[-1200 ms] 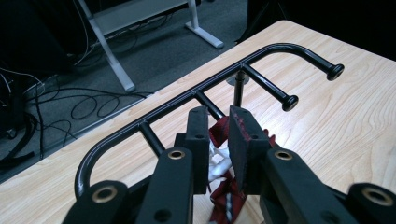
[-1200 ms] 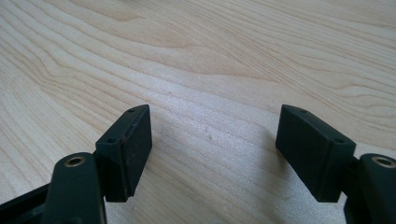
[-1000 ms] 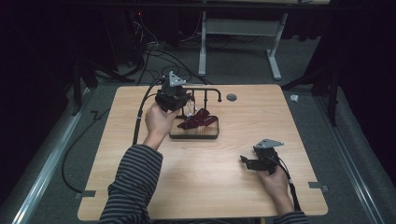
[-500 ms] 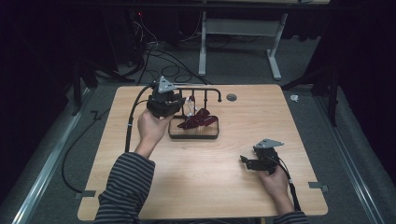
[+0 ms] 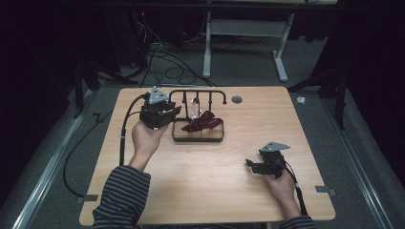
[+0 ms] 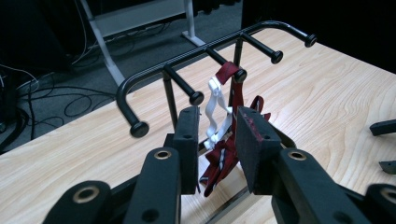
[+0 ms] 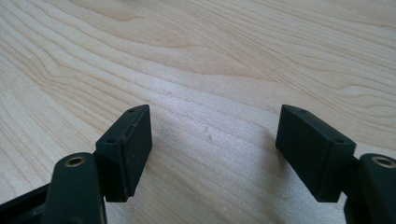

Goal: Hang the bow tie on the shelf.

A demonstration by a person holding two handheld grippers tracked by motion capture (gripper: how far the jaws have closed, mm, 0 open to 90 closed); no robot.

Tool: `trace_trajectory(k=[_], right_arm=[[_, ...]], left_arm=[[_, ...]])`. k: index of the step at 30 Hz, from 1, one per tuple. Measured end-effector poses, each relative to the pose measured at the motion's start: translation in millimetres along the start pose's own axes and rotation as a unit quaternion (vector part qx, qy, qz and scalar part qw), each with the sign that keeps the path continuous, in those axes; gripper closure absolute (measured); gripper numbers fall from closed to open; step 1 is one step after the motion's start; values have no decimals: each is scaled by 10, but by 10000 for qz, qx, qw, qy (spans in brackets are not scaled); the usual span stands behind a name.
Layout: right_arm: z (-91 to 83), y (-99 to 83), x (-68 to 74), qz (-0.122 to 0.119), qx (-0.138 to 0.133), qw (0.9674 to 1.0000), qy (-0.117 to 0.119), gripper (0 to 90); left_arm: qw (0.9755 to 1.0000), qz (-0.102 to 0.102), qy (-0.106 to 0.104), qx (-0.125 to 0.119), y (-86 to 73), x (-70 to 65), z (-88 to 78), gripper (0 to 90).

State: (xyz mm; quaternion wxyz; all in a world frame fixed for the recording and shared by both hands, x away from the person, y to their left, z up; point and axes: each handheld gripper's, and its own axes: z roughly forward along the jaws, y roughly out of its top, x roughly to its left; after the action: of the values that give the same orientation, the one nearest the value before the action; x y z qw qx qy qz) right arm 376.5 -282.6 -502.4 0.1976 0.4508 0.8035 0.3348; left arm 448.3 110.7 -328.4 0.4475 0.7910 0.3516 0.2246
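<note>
Since the earlier frames, the left gripper (image 5: 165, 114) has drawn back from the rack (image 5: 198, 93) toward the table's left edge; the right gripper (image 5: 253, 164) is unchanged in place.

A dark red strap (image 6: 231, 81) with a white plastic clip (image 6: 215, 109) hangs from the middle peg of the black rack. Its lower part lies bunched in the rack's dark tray (image 5: 198, 137), seen in the high view as a red heap (image 5: 203, 123). The rack stands near the far edge of the wooden table (image 5: 210, 191), slightly left of centre. Its top bar carries several short pegs with round tips.

The left gripper is held above the table just left of the tray, jaws pointing at the strap. In the left gripper view the jaws stand apart with a moderate gap, released, nothing between them; the strap hangs beyond them. The left hand (image 5: 145, 138) grips it from below, a striped sleeve (image 5: 122, 195) behind.

The right gripper sits low near the right edge, toward the near corner, held by the right hand (image 5: 282, 186). In the right gripper view (image 7: 212, 149) its jaws are spread wide over bare wood, released and empty.

A small round grey insert (image 5: 236, 99) sits in the table near the far edge, right of the rack.
</note>
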Motion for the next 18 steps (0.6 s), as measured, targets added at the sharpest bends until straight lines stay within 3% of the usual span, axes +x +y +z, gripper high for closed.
trace_trajectory(k=[18], right_arm=[[0,0,0,1,1,10000,0,283]], left_arm=[[9998,-180,106,-42,-165,121,-178,705]])
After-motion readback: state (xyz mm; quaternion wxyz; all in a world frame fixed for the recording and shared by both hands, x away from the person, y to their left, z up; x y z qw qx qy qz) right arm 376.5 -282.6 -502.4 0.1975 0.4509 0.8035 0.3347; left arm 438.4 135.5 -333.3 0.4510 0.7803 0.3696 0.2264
